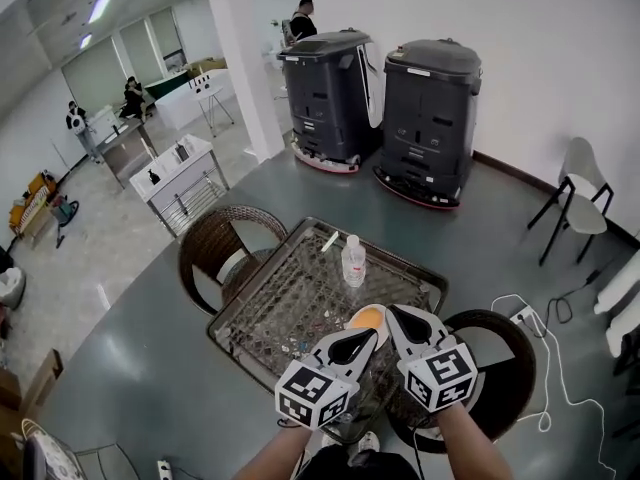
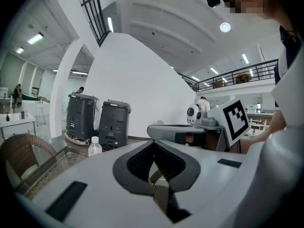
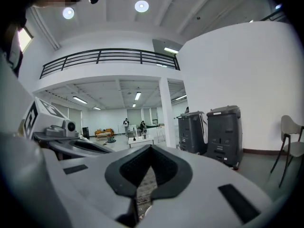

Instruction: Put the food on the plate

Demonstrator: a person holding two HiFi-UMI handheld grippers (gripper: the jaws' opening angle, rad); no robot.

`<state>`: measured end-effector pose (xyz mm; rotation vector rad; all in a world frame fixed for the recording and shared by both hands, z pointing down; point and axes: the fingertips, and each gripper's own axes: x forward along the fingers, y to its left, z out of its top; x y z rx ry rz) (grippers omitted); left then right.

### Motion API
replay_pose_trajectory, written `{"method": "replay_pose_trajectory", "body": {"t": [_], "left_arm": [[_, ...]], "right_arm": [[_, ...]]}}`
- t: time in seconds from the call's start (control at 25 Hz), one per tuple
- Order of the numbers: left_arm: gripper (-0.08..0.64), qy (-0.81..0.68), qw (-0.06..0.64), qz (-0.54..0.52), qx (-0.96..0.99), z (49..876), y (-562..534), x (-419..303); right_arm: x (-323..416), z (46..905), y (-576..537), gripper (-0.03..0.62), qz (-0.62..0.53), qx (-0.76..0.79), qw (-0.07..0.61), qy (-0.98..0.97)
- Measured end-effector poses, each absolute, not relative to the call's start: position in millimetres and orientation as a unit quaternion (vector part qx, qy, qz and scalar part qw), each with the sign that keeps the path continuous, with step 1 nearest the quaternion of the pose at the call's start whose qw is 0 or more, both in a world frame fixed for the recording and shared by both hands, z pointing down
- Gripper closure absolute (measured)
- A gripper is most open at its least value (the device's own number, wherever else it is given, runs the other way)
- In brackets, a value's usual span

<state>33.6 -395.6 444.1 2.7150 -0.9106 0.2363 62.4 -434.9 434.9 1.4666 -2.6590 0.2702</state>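
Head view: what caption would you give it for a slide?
Left gripper and right gripper, both shut, poised over a table with a plate and bottle.

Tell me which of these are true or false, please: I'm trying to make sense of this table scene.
1. A water bottle stands upright on the table. True.
2. The right hand-held gripper is wide open. False: its jaws are shut, with nothing between them.
3. Two dark machines stand by the white wall. True.
4. The orange plate lies on the floor. False: it is on the table, just ahead of both grippers.
5. The left hand-held gripper holds the bottle. False: it is shut and empty.
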Motion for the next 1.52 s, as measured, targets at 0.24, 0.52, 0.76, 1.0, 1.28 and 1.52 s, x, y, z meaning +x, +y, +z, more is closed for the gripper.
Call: {"method": "replay_pose_trajectory", "body": {"t": [0.24,0.52,0.76,1.0,1.28,1.52], "left_arm": [[0.552,-0.308,0.127,0.064,0.941,428,-395,23],[0.552,-0.298,0.113,0.057,0.946,412,-393,17],[0.552,-0.293,0.106,0.054,0.949,405,-389,14],[0.552,-0.291,0.102,0.051,0.950,400,-385,14],[0.552,-0.287,0.103,0.046,0.951,397,-382,17],[0.552,-0.285,0.103,0.043,0.952,395,-381,19]], "right_arm": [[55,414,-424,0.588,0.069,0.486,0.037,-0.870],[47,393,-420,0.588,0.059,0.488,0.020,-0.870],[44,384,-416,0.588,0.055,0.490,0.011,-0.870],[42,381,-413,0.588,0.056,0.491,0.003,-0.869],[44,379,-408,0.588,0.054,0.492,0.000,-0.869],[46,377,-406,0.588,0.052,0.494,0.000,-0.868]]}}
